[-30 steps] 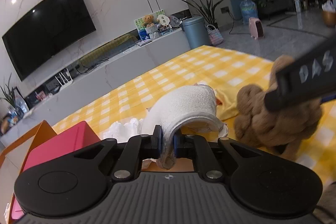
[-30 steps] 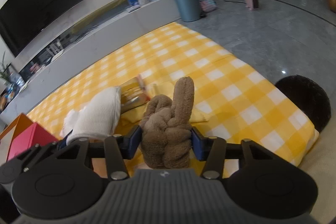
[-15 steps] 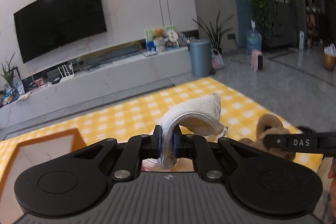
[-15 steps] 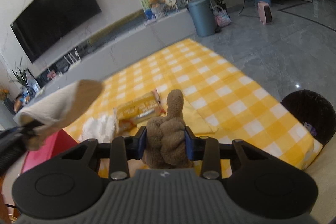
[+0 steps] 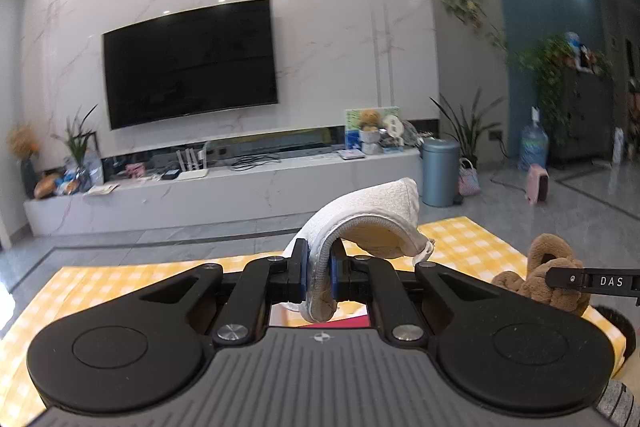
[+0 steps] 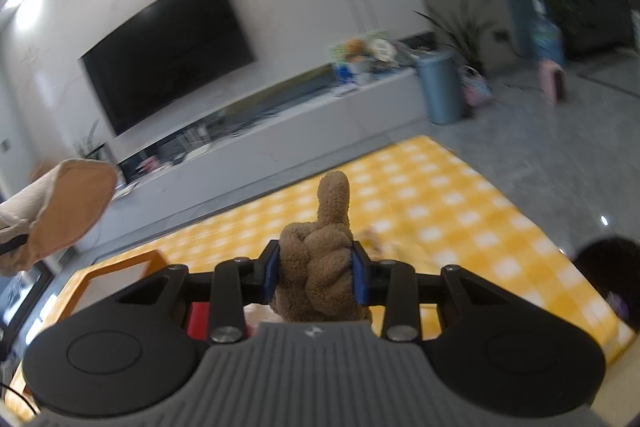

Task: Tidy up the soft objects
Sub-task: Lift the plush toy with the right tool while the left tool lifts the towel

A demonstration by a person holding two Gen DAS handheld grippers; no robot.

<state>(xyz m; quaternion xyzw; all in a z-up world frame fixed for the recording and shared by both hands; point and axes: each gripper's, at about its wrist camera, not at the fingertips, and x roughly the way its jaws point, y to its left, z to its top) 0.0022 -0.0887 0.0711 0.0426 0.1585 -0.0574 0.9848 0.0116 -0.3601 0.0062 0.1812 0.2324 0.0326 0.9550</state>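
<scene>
Left wrist view: left gripper (image 5: 318, 269) is clamped on the edge of a white slipper (image 5: 362, 223). The blue pads press the fabric from both sides with only a narrow gap between them. The slipper arches up and to the right above the jaws, tan lining facing down, held clear of the yellow checked cloth (image 5: 472, 243). At the right edge a knotted brown plush (image 5: 538, 279) sits behind a black finger marked DAS, which belongs to the right gripper (image 5: 592, 281). A strip of red box (image 5: 340, 323) shows below the jaws. Background: wall TV (image 5: 190, 63), low marble console (image 5: 224, 191), blue bin (image 5: 440, 173).

Right wrist view: right gripper (image 6: 316, 273) holds the brown plush (image 6: 320, 271) between its blue pads. The pads press its sides, and one rounded end sticks straight up above the jaws. The plush hangs above the checked cloth (image 6: 440, 195). At the left edge the white slipper (image 6: 60, 207) appears in the air, lining toward the camera. An orange box rim (image 6: 120, 263) lies below left. The view is somewhat blurred.
</scene>
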